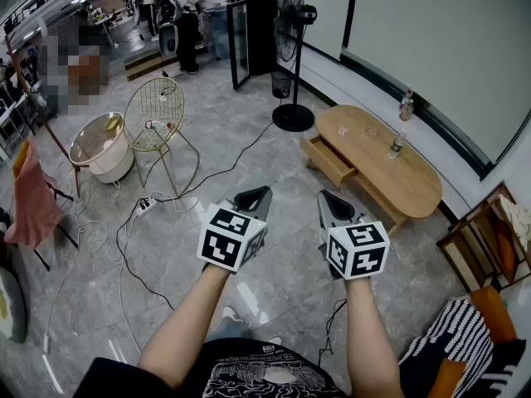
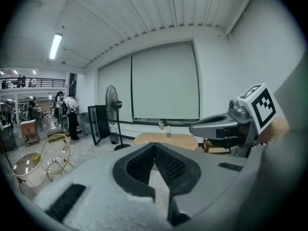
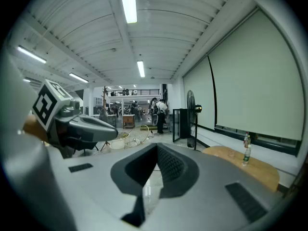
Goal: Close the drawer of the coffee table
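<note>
Drawer (image 1: 328, 161) open, well ahead of right gripper (image 1: 331, 202)

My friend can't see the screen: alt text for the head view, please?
A person holds a shut left gripper and a shut right gripper above a grey floor, short of a wooden coffee table whose drawer stands open.

Right gripper (image 3: 155, 147) jaws together (nothing between); coffee table (image 3: 262, 173) ahead right, bottle (image 3: 247, 155) upright.
</note>
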`<control>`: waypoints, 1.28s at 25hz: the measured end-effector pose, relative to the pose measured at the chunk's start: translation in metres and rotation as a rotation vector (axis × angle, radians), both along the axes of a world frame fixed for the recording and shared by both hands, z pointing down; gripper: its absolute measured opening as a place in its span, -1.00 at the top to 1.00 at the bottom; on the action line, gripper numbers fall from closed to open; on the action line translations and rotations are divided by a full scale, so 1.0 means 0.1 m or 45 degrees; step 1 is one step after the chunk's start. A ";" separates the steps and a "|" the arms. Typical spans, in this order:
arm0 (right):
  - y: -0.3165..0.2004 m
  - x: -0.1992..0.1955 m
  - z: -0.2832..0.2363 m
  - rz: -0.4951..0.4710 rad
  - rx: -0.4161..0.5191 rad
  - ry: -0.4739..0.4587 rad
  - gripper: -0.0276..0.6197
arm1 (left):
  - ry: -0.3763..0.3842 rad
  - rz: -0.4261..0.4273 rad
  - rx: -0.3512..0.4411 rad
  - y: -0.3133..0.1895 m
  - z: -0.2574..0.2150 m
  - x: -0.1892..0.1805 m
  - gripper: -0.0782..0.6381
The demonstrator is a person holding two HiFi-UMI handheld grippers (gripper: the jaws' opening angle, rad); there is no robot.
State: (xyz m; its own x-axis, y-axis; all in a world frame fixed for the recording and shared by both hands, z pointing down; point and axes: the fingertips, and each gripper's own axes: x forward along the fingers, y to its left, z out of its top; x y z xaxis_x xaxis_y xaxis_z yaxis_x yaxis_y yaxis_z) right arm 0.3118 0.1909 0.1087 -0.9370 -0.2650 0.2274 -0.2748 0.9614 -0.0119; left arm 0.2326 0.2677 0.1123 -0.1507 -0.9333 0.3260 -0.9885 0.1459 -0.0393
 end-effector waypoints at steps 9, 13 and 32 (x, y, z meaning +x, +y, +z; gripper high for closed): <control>0.01 0.00 0.12 -0.012 -0.011 0.003 0.79 | 0.009 -0.017 -0.002 0.00 0.07 -0.01 0.78; -0.02 -0.13 0.15 -0.015 -0.008 0.013 0.69 | 0.010 -0.022 0.008 -0.05 0.08 -0.18 0.78; -0.76 -2.05 0.17 0.114 -0.078 0.042 0.17 | 0.029 0.077 0.019 -0.85 0.06 -2.32 0.78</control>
